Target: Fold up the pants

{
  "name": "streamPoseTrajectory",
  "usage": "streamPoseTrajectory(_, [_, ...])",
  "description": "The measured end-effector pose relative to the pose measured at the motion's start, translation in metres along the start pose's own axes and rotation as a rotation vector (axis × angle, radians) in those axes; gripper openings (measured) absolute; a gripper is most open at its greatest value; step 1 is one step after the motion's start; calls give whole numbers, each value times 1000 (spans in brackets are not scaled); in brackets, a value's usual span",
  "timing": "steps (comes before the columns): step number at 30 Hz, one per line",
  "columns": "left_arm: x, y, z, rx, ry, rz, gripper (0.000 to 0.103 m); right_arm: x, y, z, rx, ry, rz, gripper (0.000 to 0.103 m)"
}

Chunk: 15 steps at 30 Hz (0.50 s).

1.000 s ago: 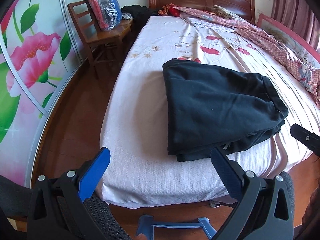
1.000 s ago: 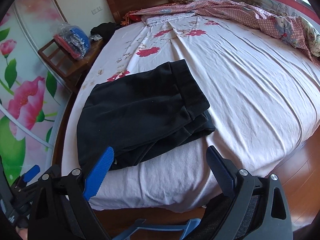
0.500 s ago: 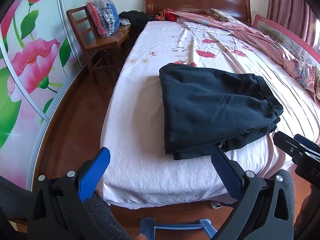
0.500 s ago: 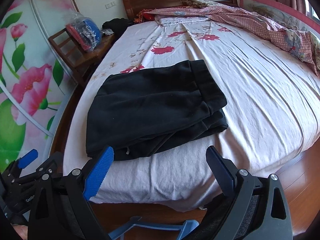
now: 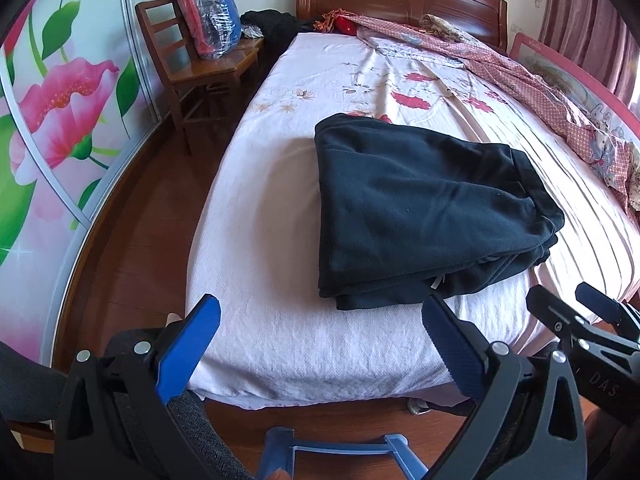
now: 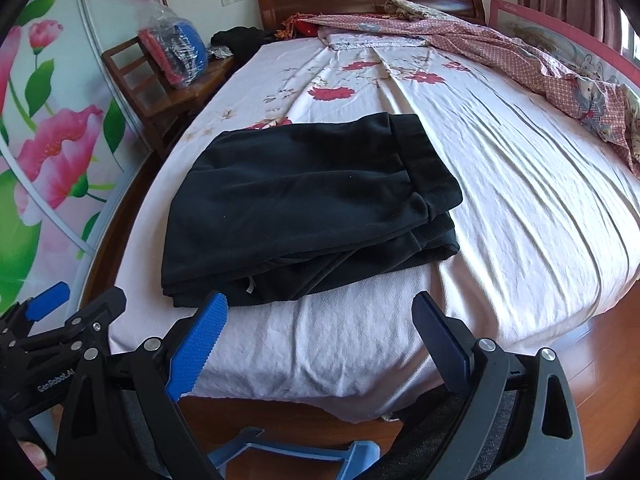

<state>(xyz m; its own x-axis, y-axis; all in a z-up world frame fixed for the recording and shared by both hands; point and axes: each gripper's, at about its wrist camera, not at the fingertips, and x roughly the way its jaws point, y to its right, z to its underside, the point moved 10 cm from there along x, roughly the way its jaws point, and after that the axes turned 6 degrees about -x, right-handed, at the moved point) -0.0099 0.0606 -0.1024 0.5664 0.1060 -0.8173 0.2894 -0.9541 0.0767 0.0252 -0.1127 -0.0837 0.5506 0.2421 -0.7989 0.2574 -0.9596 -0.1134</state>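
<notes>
Both grippers had their blue-padded fingers spread wide with nothing between them: the left gripper (image 5: 320, 324) and the right gripper (image 6: 320, 316) hung side by side off the foot of the bed (image 5: 280, 344), clear of the cloth. Each showed in the other's view as a dark frame at the edge.

On the white flowered sheet lay the black pants (image 5: 420, 216), stacked into a compact, roughly rectangular bundle of several layers near the foot end. Seen from the right wrist, the pants (image 6: 304, 208) had a ribbed band turned over on the far right side, while the lower layers fanned out a little along the near edge and a small pale tag or cord poked out there.

By my judgement the folding was done or all but done, with neither gripper touching the garment. Any next move would call for little more than tidying: pinching the splayed near edge and drawing it square under the top layer, or pressing the stack flat. Grabbing only 1 layer would risk pulling the bundle open.

As for containers, 1 clear plastic bag (image 5: 210, 20) sat on the wooden chair (image 5: 200, 76) beside the bed, holding red and blue fabric. A checked pink quilt (image 6: 520, 52) was heaped along the far side.
</notes>
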Motion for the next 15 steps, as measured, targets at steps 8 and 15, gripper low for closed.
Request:
streamPoseTrajectory(8, [-2, 4, -1, 20, 12, -3, 101, 2, 0, 3, 4, -10, -1, 93])
streamPoseTrajectory(15, [-2, 3, 0, 19, 8, -4, 101, 2, -1, 2, 3, -12, -6, 93])
